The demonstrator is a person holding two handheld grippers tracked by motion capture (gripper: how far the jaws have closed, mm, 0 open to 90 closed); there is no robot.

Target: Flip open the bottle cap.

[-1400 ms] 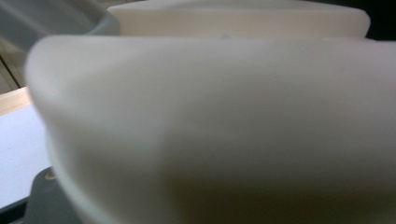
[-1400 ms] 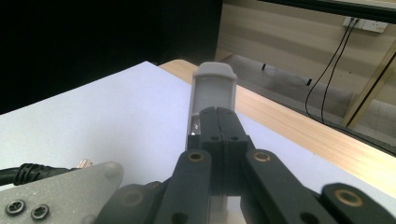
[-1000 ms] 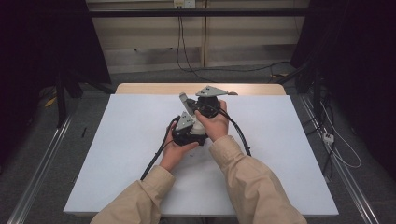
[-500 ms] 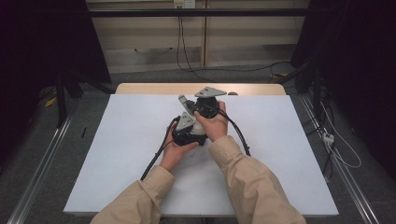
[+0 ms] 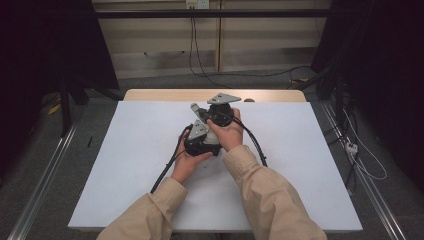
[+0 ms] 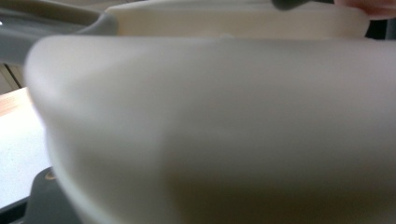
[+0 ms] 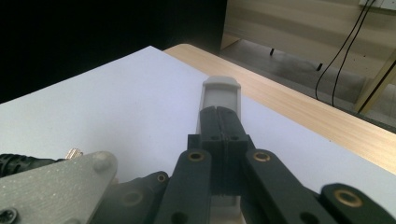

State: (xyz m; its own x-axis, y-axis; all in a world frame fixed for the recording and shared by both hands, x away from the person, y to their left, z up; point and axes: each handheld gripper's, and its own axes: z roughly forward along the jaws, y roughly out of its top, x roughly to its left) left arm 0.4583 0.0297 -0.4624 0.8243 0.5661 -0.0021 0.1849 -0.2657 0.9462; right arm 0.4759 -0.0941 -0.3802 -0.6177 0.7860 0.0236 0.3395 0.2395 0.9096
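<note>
Both hands hold the two grippers close together over the middle of the white sheet (image 5: 125, 165). My right gripper (image 5: 195, 108) is the farther one and points toward the far left corner. In the right gripper view the right gripper (image 7: 221, 100) has its black jaws pressed together, with nothing between them and a pale grey tip ahead. My left gripper (image 5: 199, 132) sits just below it in the left hand, its jaws hidden by the right gripper and hand. A blurred cream surface (image 6: 210, 130) lies right against the camera in the left gripper view.
The wooden table edge (image 5: 165, 94) runs along the far side of the sheet. Black cables (image 5: 162, 175) trail from the grippers toward the near edge on both sides of the arms. The left gripper's grey plate (image 7: 51, 186) shows low in the right gripper view.
</note>
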